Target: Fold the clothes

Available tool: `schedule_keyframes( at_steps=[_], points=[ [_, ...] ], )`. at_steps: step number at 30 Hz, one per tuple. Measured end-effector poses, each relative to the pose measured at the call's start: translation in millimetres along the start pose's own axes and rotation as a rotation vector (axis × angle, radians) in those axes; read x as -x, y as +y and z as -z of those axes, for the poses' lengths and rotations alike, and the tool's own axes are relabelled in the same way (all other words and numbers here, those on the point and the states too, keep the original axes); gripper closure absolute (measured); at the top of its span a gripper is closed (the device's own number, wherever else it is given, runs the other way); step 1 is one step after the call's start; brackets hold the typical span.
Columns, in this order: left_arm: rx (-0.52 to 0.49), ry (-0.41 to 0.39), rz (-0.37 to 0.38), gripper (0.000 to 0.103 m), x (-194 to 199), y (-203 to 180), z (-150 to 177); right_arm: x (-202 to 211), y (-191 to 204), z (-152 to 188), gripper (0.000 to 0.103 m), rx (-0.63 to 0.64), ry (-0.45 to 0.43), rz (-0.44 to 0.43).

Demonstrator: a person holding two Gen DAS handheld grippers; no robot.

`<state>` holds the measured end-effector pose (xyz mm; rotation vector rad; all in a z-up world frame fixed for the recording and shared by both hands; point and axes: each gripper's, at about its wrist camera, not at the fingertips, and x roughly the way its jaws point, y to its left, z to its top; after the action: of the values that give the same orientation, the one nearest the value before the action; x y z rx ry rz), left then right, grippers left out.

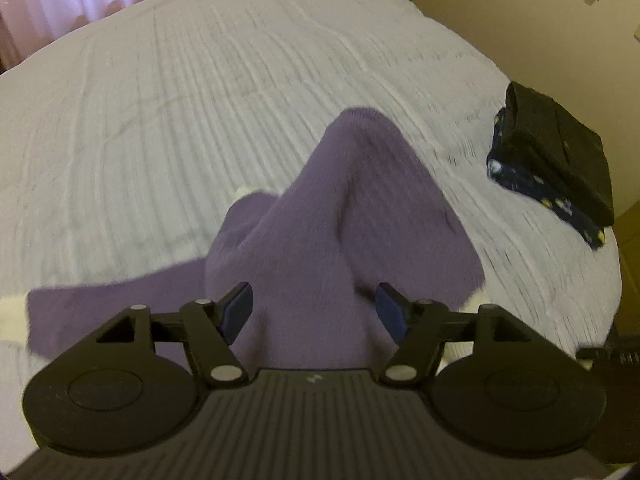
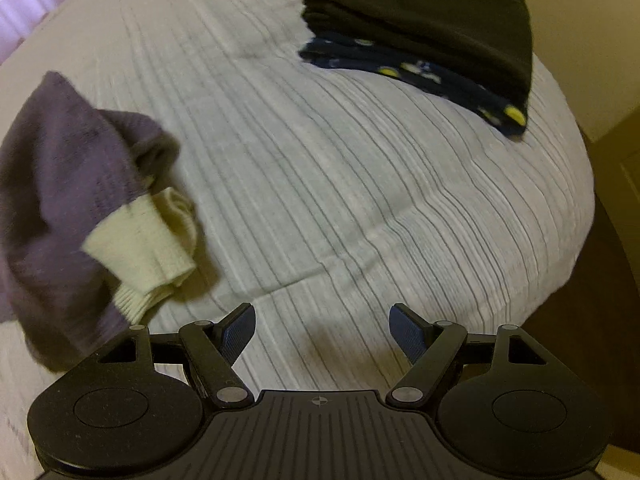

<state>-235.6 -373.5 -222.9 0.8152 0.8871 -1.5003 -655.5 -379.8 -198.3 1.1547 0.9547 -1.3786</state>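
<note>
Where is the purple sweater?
The purple sweater lies crumpled on the white bedspread ahead of the left gripper, left of the folded dark clothes.

Black left hand-held gripper [image 1: 314, 310], blue pads [image 1: 240, 312], ribbed grey housing, silver pivot screws

1. Found no readable text, label, brand or number anywhere in either view.
2. Noted only a small round crosshair mark [image 2: 319, 401] on the right gripper's body; a faint mark at the same spot in the left view, too blurred to read.
</note>
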Motion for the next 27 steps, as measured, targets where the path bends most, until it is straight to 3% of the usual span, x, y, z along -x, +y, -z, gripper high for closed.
schedule_keyframes(
  at_steps=[4, 6, 7, 10, 13, 16, 19, 22, 24, 27],
  points=[
    [0.002, 0.01, 0.04, 0.041, -42.9, 2.1, -16.2, -2.3, 3.2, 6.8, 0.026, -0.014, 0.009, 0.01],
    [-0.023, 0.018, 0.05, 0.066, -56.2, 1.9, -15.2, -4.8, 8.1, 12.9, 0.026, -0.01, 0.022, 0.016],
    [-0.034, 0.017, 0.045, 0.095, -57.1, 3.3, -11.5, -6.4, 10.4, 15.5, 0.026, -0.009, 0.031, 0.017],
    [0.03, -0.033, 0.096, 0.095, -38.7, 26.6, 12.4, -11.0, 21.2, 20.8, 0.026, 0.008, 0.05, 0.02],
    [0.114, -0.081, 0.087, 0.095, 2.9, 65.3, 49.2, -14.0, 36.6, 14.8, 0.026, 0.046, 0.047, 0.021],
    [0.219, -0.095, -0.004, 0.094, 49.3, 116.6, 95.2, -14.2, 60.9, 3.1, 0.026, 0.101, 0.029, 0.006],
    [0.401, -0.101, -0.164, 0.098, 94.2, 179.6, 148.8, -12.9, 95.0, -6.2, 0.026, 0.178, 0.009, -0.025],
    [0.588, -0.074, -0.445, 0.103, 135.8, 239.1, 205.4, -13.3, 132.1, -8.0, 0.026, 0.263, -0.004, -0.063],
    [0.643, -0.033, -0.565, 0.103, 161.0, 265.6, 236.8, -15.2, 158.7, -2.0, 0.026, 0.325, -0.005, -0.09],
    [0.672, -0.016, -0.579, 0.094, 190.8, 278.1, 266.8, -20.8, 194.8, 10.5, 0.026, 0.415, 0.004, -0.122]
  ],
)
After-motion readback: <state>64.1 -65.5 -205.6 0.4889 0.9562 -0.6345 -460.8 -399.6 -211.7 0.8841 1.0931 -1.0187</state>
